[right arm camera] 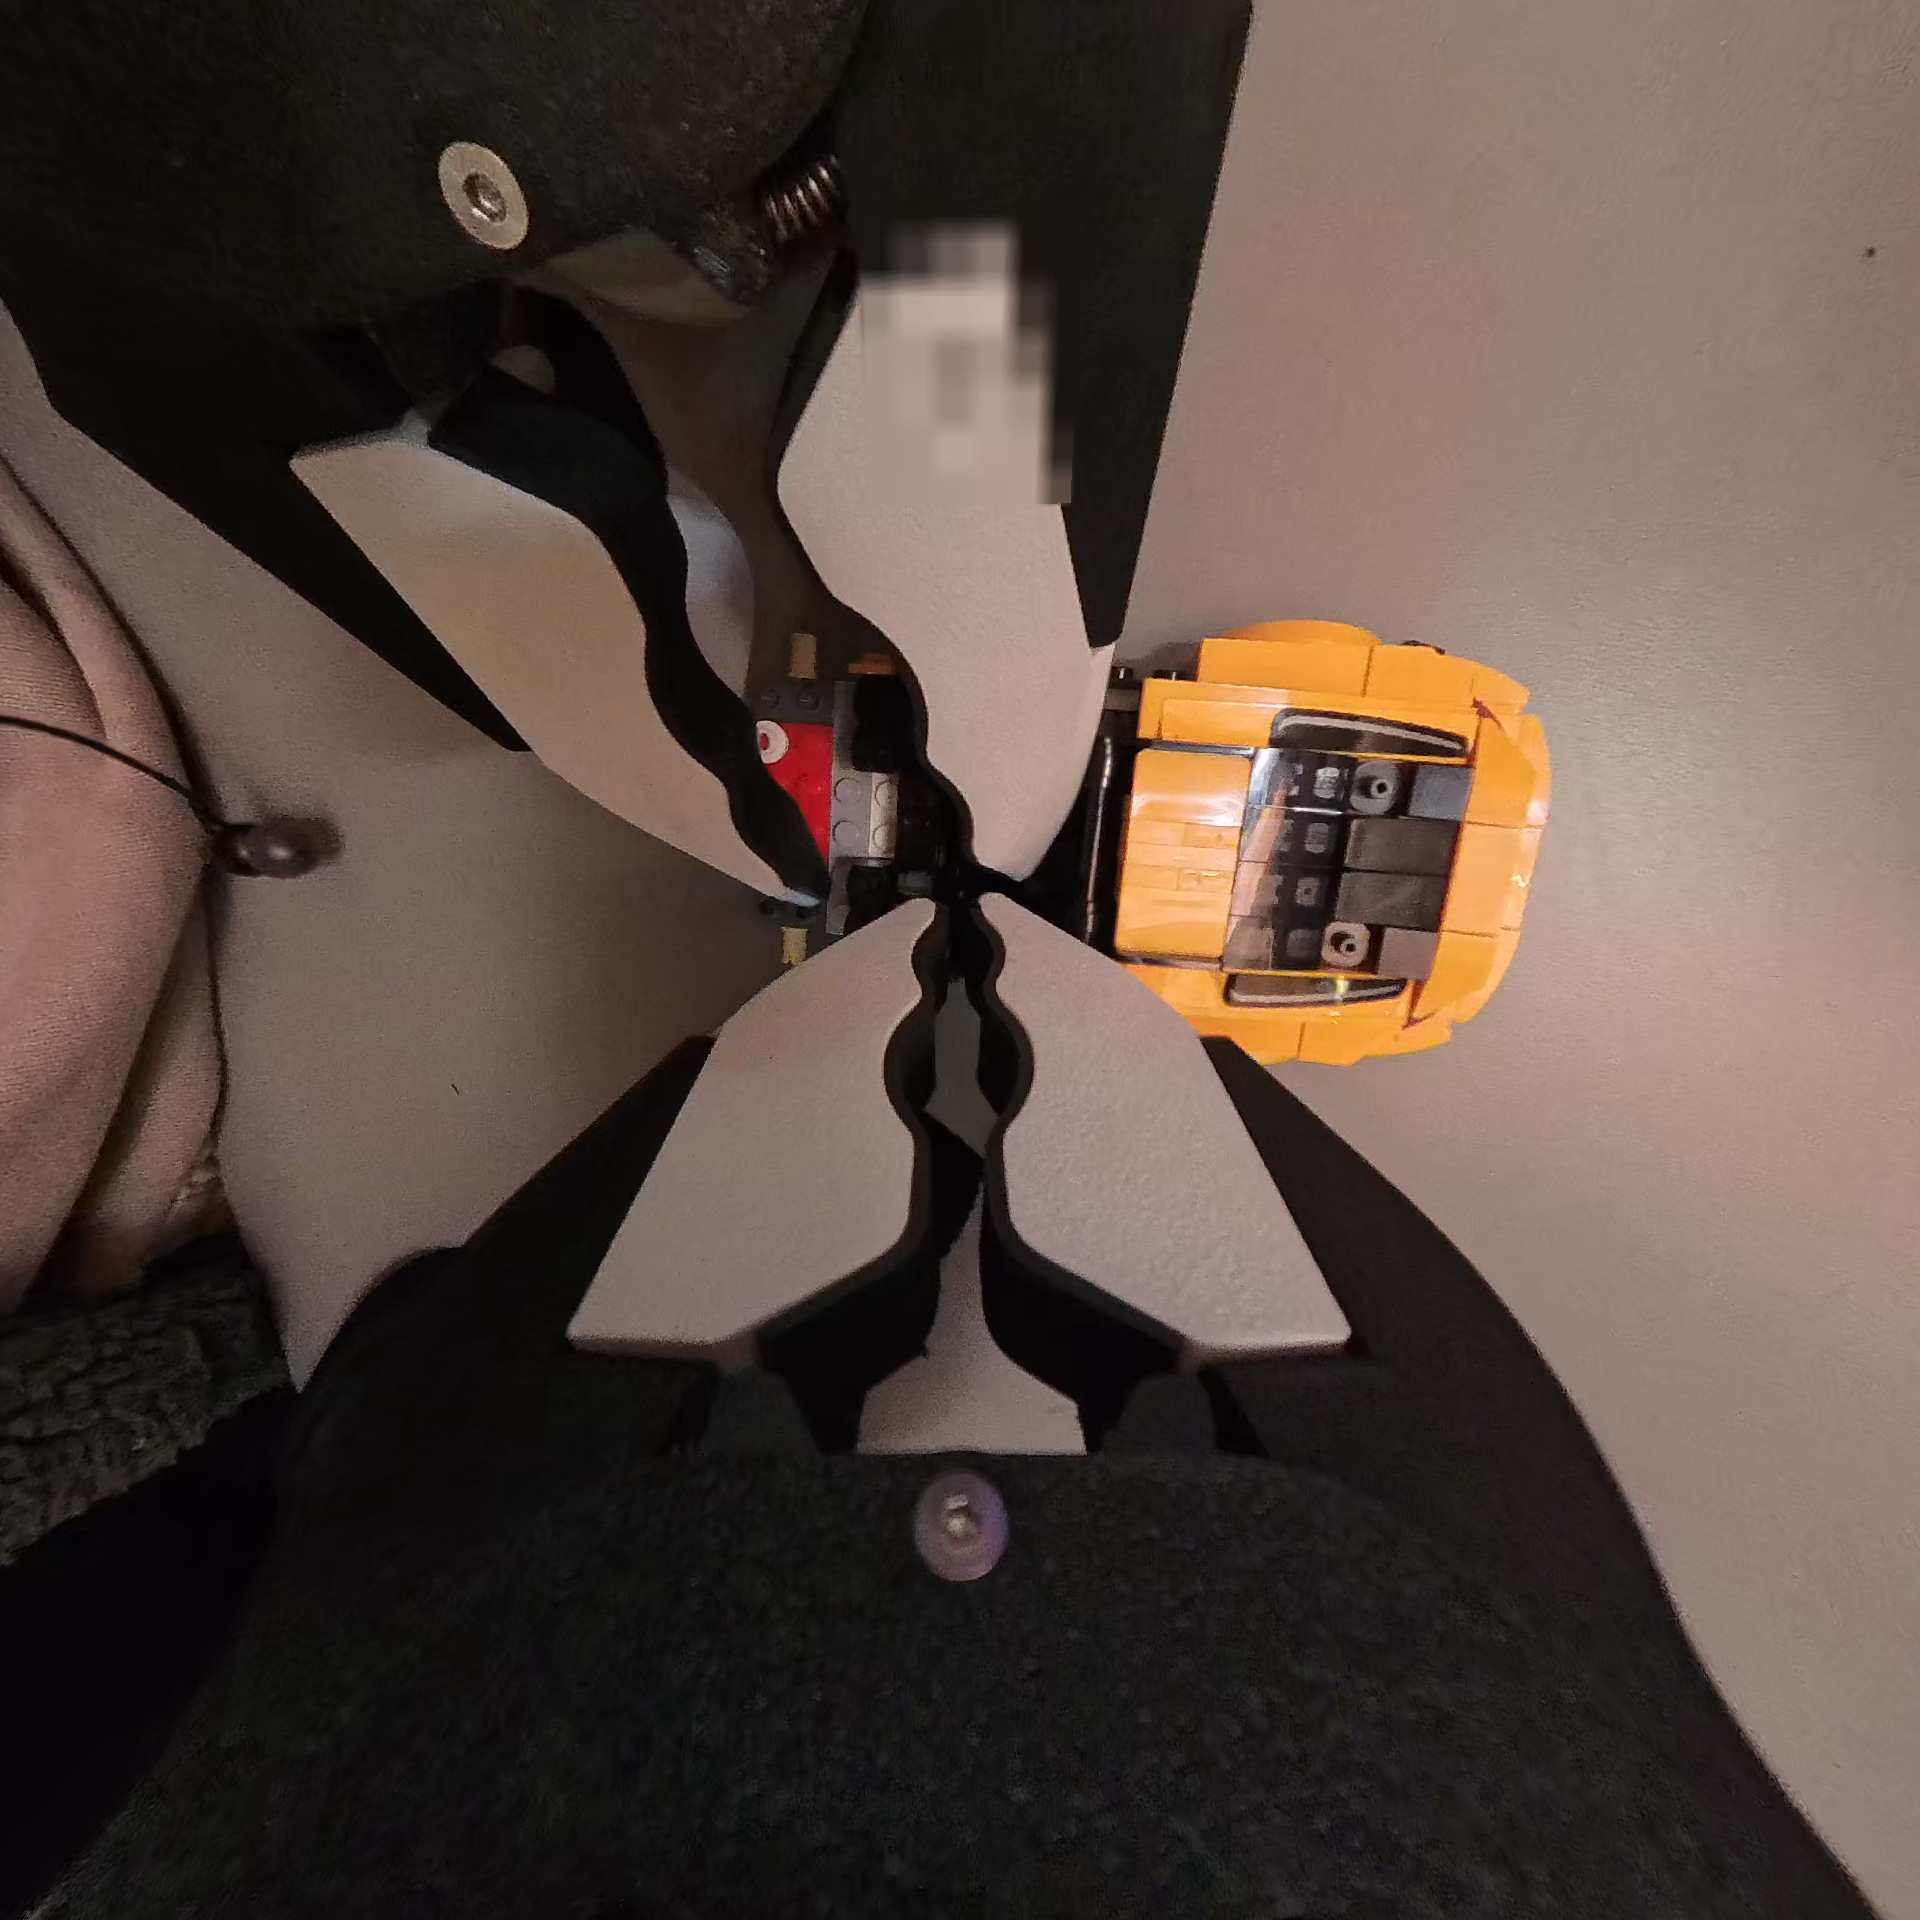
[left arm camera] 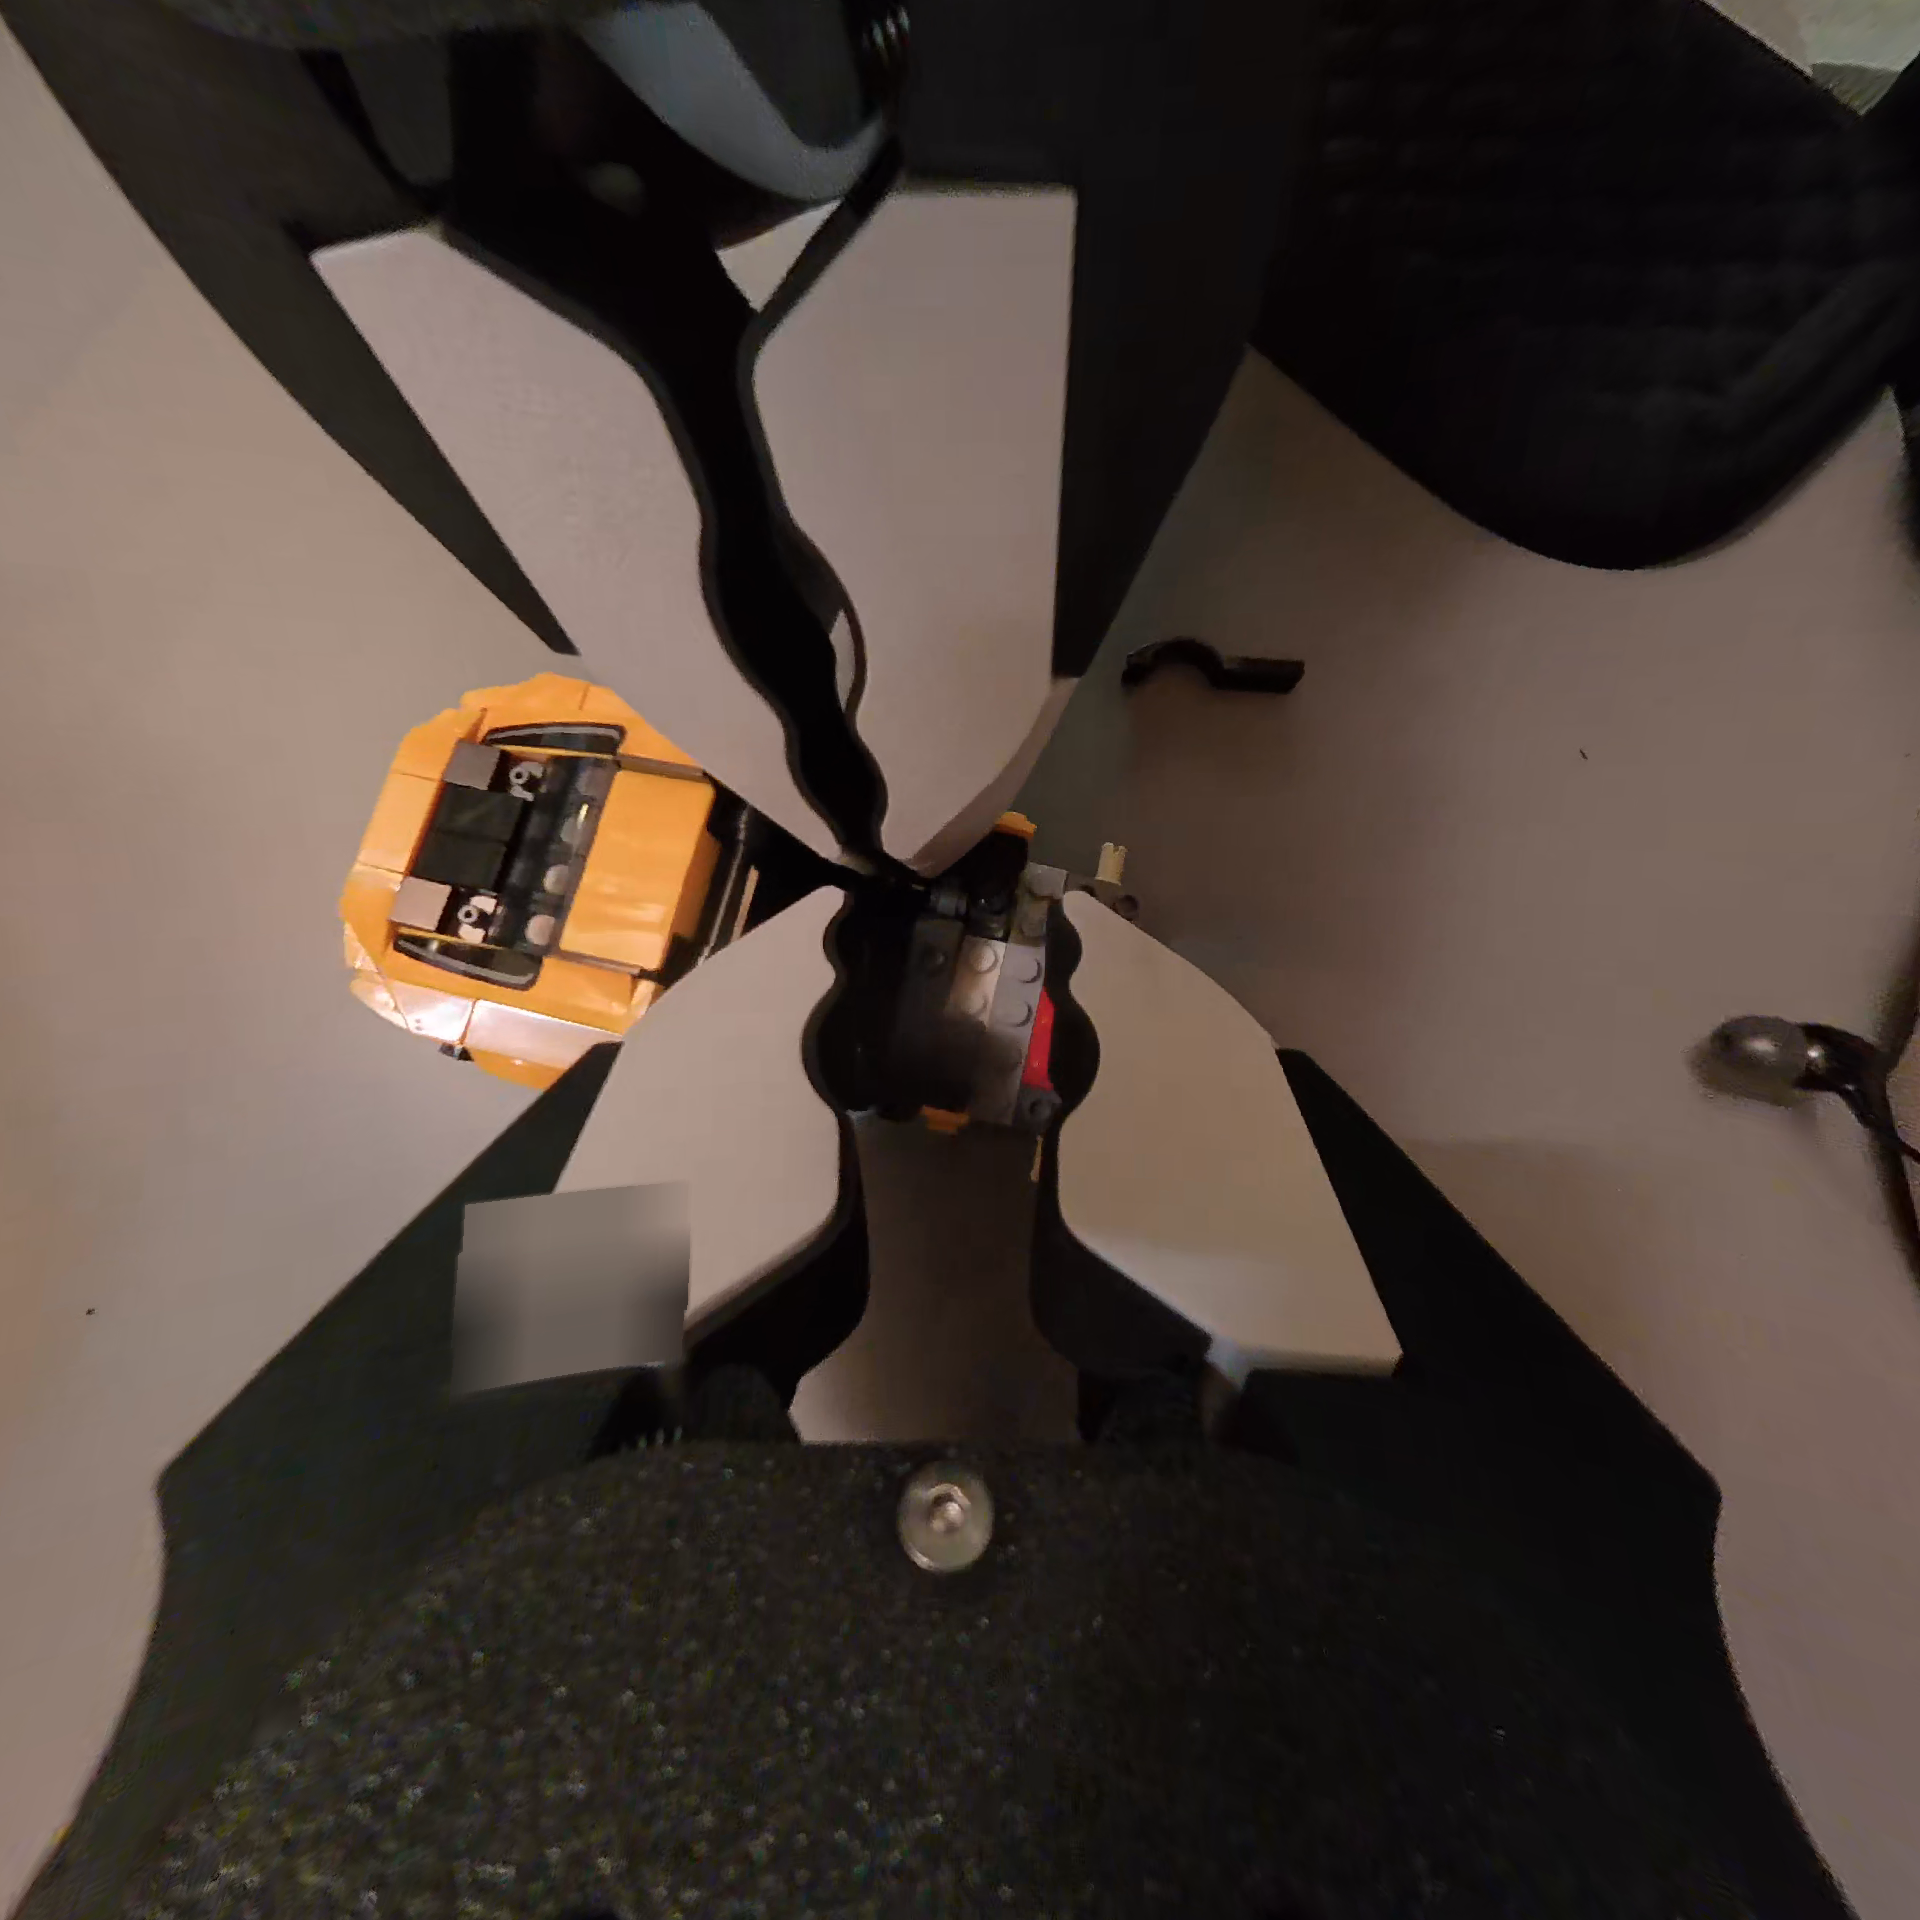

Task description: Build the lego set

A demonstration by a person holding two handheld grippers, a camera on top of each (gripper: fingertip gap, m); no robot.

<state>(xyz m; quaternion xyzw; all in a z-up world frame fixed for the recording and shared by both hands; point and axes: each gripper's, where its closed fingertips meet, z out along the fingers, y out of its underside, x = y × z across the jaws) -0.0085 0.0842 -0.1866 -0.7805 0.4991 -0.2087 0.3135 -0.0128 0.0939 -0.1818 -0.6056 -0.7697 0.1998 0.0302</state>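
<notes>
Closest, the left gripper (left arm camera: pixel 951 1013) stood clamped across the studded grey, black and red rear section (left arm camera: pixel 987 1003) of one orange brick-built car (left arm camera: pixel 499 883); its pads pressed both sides. The right gripper (right arm camera: pixel 956 920) was pinched together on a small dark part at the car's middle (right arm camera: pixel 914 878), tips meeting the left's. Risk, judged: opposing pulls could split the model and scatter bricks. Beyond lay one loose black curved piece (left arm camera: pixel 1210 665) and one dark cord bead (left arm camera: pixel 1756 1055) on the white table (left arm camera: pixel 1558 883).
</notes>
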